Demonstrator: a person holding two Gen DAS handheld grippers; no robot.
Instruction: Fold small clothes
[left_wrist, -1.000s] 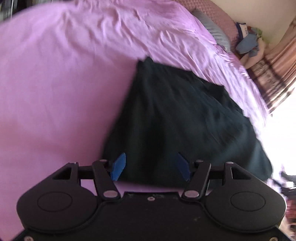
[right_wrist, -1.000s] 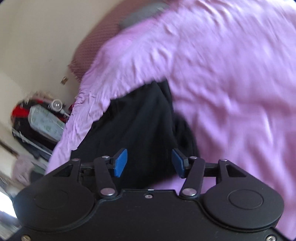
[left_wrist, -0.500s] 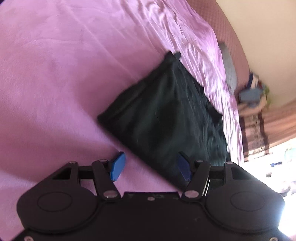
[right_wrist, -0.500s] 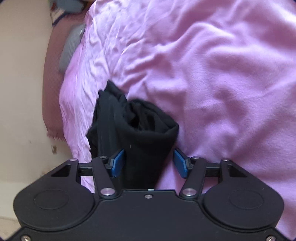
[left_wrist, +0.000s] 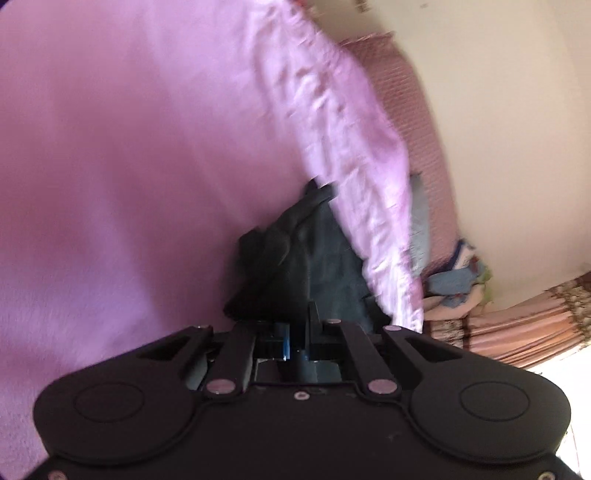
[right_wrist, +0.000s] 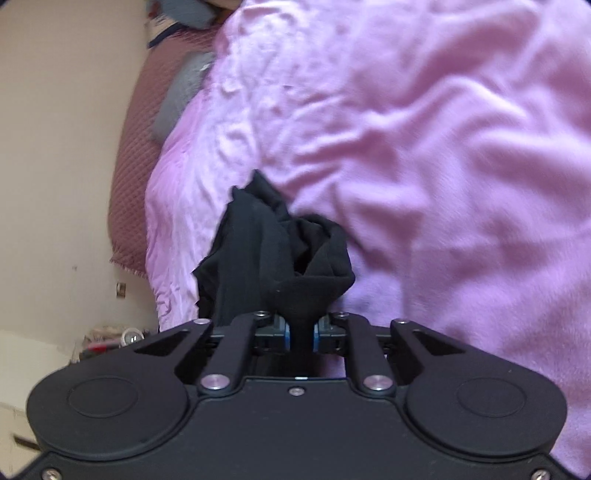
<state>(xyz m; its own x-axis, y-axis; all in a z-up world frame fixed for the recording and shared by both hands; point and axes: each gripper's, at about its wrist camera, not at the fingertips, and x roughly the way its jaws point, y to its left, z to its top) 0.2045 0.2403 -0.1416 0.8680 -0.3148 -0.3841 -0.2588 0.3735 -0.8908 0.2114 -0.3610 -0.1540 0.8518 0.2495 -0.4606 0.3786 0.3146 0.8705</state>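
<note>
The black garment (right_wrist: 280, 254) lies on the pink blanket (right_wrist: 443, 147), close to the edge of the bed. In the right wrist view it is gathered into a loose bundle with deep folds, and its near part narrows into a tight strip that goes between the blue pads (right_wrist: 287, 336) of the right gripper (right_wrist: 301, 334). The jaws of this gripper are closed on that strip, with only the thickness of the cloth between them, so the right gripper has hold of the garment.

In the left wrist view the same garment (left_wrist: 295, 258) looks dark and crumpled, and it reaches down to the left gripper (left_wrist: 295, 347). The jaws of the left gripper are also drawn together, almost with no gap. A dark fold of the cloth sits between the pads (left_wrist: 285, 343), so this gripper pinches the garment too. This view is blurred, and how much cloth it holds cannot be told.

Around the garment the blanket is wrinkled, more strongly toward the edge of the bed. Beside the blanket there is a reddish quilted cover (right_wrist: 133, 166) with a grey pillow (right_wrist: 177, 99) on it. Behind these stands a cream wall (left_wrist: 498, 110). In the left wrist view a pile of coloured clothes (left_wrist: 458, 280) lies next to a striped curtain (left_wrist: 528, 332).
</note>
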